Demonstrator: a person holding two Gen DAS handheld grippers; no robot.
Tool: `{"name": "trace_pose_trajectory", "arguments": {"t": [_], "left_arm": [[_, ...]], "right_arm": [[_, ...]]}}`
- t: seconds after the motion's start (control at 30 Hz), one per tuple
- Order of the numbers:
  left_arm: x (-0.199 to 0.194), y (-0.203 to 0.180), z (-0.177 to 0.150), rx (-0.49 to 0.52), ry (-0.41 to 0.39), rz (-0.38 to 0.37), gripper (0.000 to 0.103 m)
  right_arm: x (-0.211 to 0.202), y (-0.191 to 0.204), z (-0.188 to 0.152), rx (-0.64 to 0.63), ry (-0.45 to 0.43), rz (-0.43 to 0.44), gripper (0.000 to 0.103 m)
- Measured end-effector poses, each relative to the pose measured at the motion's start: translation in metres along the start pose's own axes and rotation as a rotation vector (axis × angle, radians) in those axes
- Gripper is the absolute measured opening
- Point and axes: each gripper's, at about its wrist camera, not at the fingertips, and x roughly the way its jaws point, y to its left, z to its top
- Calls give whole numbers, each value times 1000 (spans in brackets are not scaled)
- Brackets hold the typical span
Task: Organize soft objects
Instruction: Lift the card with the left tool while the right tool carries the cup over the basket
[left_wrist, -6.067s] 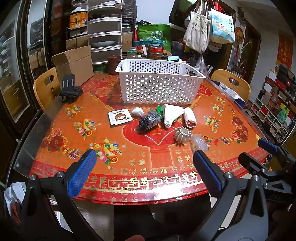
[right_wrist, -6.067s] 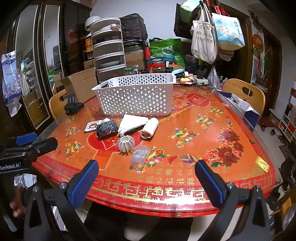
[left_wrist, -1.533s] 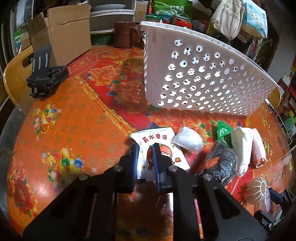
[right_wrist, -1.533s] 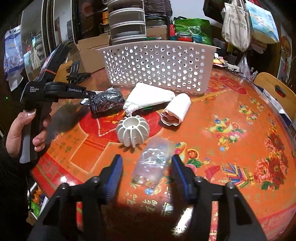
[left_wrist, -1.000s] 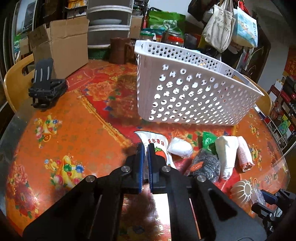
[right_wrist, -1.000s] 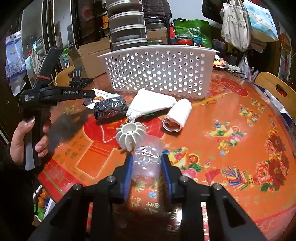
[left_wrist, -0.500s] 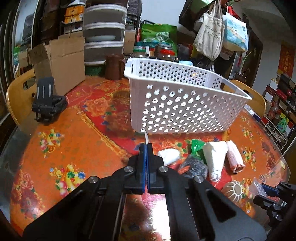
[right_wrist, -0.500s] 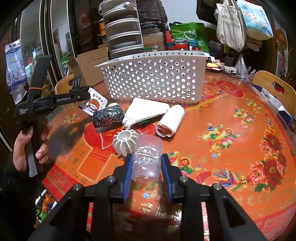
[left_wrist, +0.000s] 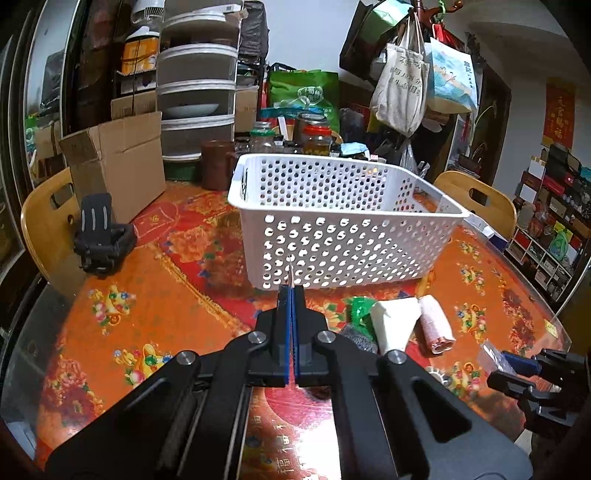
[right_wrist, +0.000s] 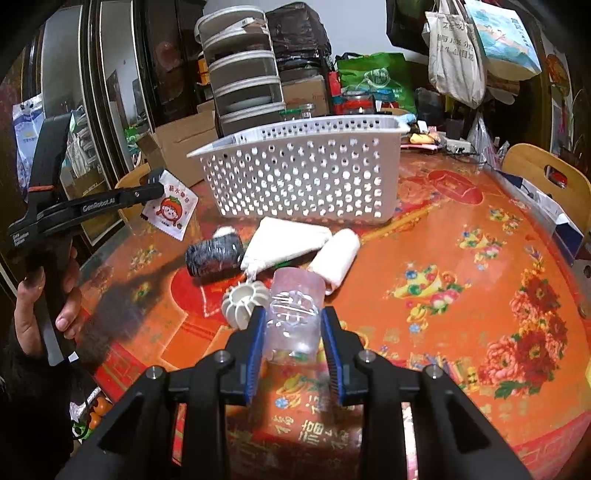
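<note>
My left gripper (left_wrist: 291, 291) is shut on a flat white packet with a cartoon face (right_wrist: 170, 210), seen edge-on (left_wrist: 291, 275) in the left wrist view, lifted off the table just before the white perforated basket (left_wrist: 343, 229). My right gripper (right_wrist: 293, 321) is shut on a clear crumpled plastic cup (right_wrist: 295, 310), held above the table. On the red tablecloth lie a dark rolled bundle (right_wrist: 214, 256), a white cloth pouch (right_wrist: 284, 242), a white rolled towel (right_wrist: 338, 258) and a white ribbed ball (right_wrist: 245, 301).
A black holder (left_wrist: 99, 236) and a cardboard box (left_wrist: 118, 162) stand at the table's left. Jars and a brown mug (left_wrist: 216, 168) crowd behind the basket. Wooden chairs (left_wrist: 476, 199) flank the table. A person's hand (right_wrist: 48, 295) grips the left tool.
The left gripper has closed on the packet and lifted it up toward the basket. The right gripper, holding the cup, has risen slightly.
</note>
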Motion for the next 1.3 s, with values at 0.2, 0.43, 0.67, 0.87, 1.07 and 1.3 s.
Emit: {"name": "trace_pose_trajectory", "arguments": {"t": [0.2, 0.43, 0.67, 0.87, 1.07, 1.3], "left_arm": [[-19, -8, 13, 6, -27, -20, 0], [-34, -11, 42, -3, -57, -55, 0], [-34, -22, 89, 1, -77, -95, 0], [-7, -24, 124, -15, -39, -114, 0], [42, -28, 154, -23, 36, -115, 0], [107, -32, 171, -40, 132, -91, 0]], "right_arm": [[-9, -5, 19, -14, -30, -1, 29], [-23, -8, 66, -48, -83, 3, 29], [-16, -13, 133, -82, -98, 21, 29], [11, -10, 171, -109, -55, 12, 29], [51, -12, 208, -113, -4, -11, 29], [115, -29, 233, -66, 97, -41, 29]]}}
